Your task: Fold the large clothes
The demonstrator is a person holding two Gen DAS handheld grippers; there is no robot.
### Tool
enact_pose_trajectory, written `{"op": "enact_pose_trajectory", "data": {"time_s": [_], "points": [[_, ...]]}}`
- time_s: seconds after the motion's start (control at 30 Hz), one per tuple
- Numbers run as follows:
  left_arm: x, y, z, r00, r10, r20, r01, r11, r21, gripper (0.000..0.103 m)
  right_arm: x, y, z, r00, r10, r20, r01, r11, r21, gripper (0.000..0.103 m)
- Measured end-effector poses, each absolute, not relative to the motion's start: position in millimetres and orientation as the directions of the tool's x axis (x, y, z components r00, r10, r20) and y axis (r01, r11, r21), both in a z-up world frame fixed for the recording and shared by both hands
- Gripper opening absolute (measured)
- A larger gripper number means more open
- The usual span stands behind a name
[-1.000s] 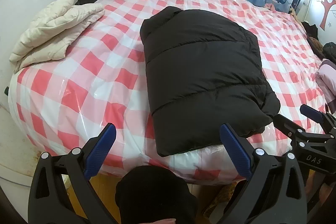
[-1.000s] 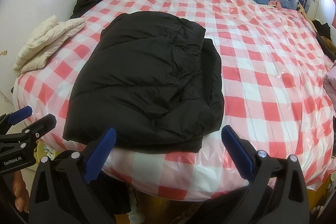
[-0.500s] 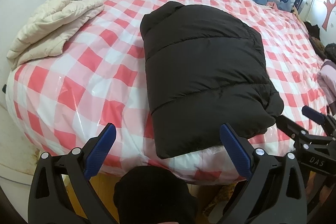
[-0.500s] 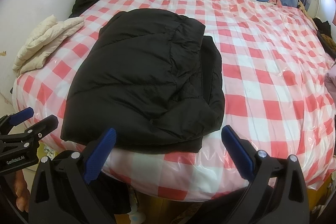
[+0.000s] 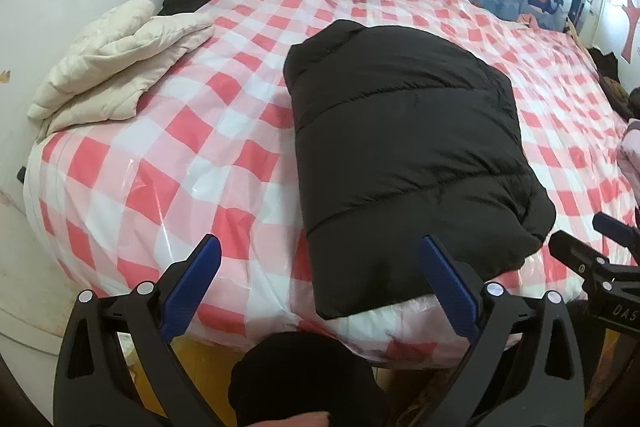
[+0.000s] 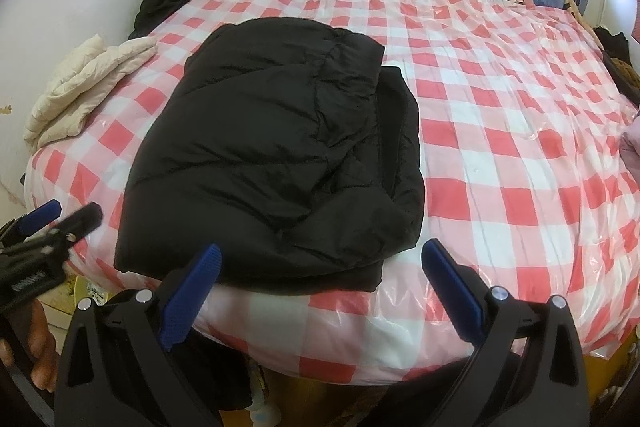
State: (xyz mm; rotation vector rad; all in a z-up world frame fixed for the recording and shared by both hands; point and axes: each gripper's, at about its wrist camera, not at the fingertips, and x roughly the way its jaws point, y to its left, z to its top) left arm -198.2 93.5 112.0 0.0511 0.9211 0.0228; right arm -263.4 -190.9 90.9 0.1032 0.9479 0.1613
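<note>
A puffy black quilted jacket (image 6: 276, 151) lies folded near the front edge of the bed (image 6: 500, 163), on its glossy red-and-white checked cover. The left gripper (image 5: 320, 269) and right gripper (image 6: 320, 277) hover before it, jaws wide, holding nothing. A cream jacket (image 5: 116, 61) lies folded by the wall.

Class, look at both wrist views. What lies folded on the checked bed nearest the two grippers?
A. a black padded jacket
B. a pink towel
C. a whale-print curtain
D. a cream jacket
A: the black padded jacket lies folded near the bed's front edge, just beyond both open grippers; the cream jacket lies farther off, by the wall.
</note>
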Motion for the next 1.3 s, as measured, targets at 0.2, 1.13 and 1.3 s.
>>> {"op": "enact_pose_trajectory", "data": {"time_s": [0.2,1.13,1.3], "points": [[-208,91,121,0.620,0.045,-0.783,0.007,0.998,0.063,0.095,-269,-192,99,0.586,0.183,-0.789,-0.092,0.983,0.159,0.096],[-222,92,131,0.631,0.046,-0.775,-0.001,0.998,0.059,0.095,-280,-187,108,0.600,0.181,-0.779,-0.099,0.983,0.152,0.096],[-225,91,131,0.628,0.046,-0.776,-0.001,0.998,0.059,0.095,-281,-186,108,0.599,0.181,-0.780,-0.098,0.983,0.152,0.096]]}}
